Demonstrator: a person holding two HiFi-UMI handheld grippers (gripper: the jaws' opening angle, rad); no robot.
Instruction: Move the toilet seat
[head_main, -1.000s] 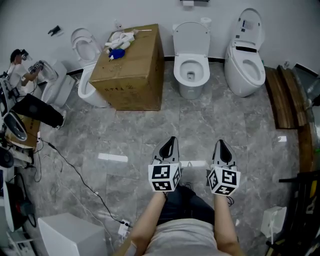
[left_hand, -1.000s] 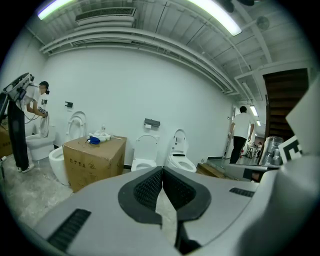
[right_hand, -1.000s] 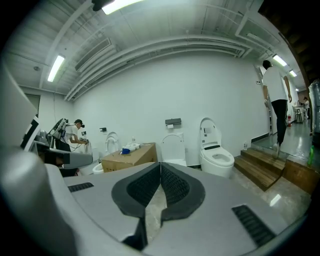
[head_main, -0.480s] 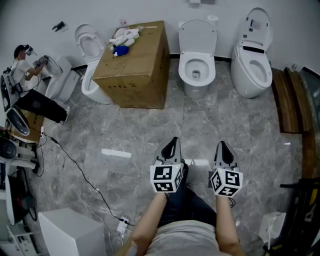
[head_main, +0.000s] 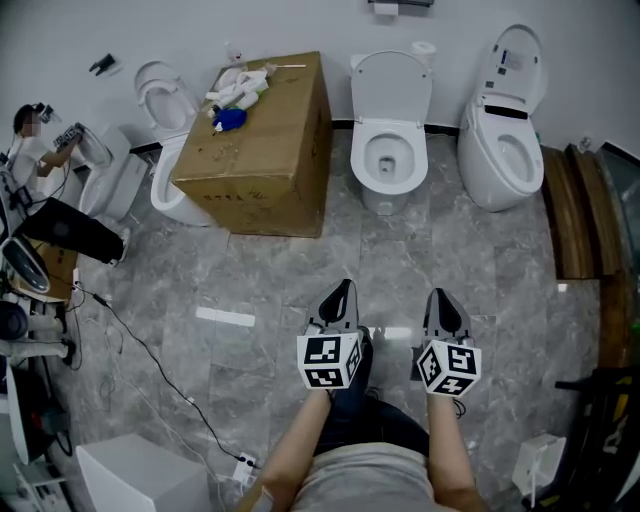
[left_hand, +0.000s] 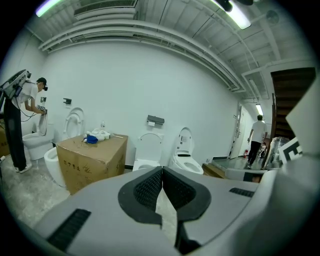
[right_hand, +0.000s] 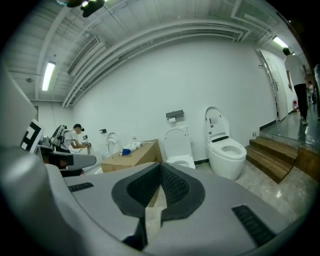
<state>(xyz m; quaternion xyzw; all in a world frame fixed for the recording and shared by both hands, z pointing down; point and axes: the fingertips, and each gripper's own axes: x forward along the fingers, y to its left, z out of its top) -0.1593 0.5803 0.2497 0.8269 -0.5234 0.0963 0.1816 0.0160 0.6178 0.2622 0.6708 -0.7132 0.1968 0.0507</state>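
A white toilet (head_main: 389, 150) stands against the far wall, its seat and lid (head_main: 392, 88) raised upright; it also shows in the left gripper view as the toilet (left_hand: 147, 152) and in the right gripper view as the toilet (right_hand: 178, 149). My left gripper (head_main: 341, 289) and right gripper (head_main: 439, 296) hover side by side over the grey floor, well short of it. Both are shut with nothing between the jaws. The jaws of each meet tip to tip in the gripper views, left gripper (left_hand: 161, 170), right gripper (right_hand: 160, 166).
A big cardboard box (head_main: 258, 140) with white and blue items on top sits left of the toilet. A rounder toilet (head_main: 503, 135) stands to its right, another toilet (head_main: 165, 120) to the left. Wooden steps (head_main: 570, 205) lie right. A person (head_main: 40, 140) works far left. Cables (head_main: 140, 340) cross the floor.
The view has advanced toward the toilets, which sit slightly nearer in the head view. Both grippers stay shut and side by side, carried forward with it.
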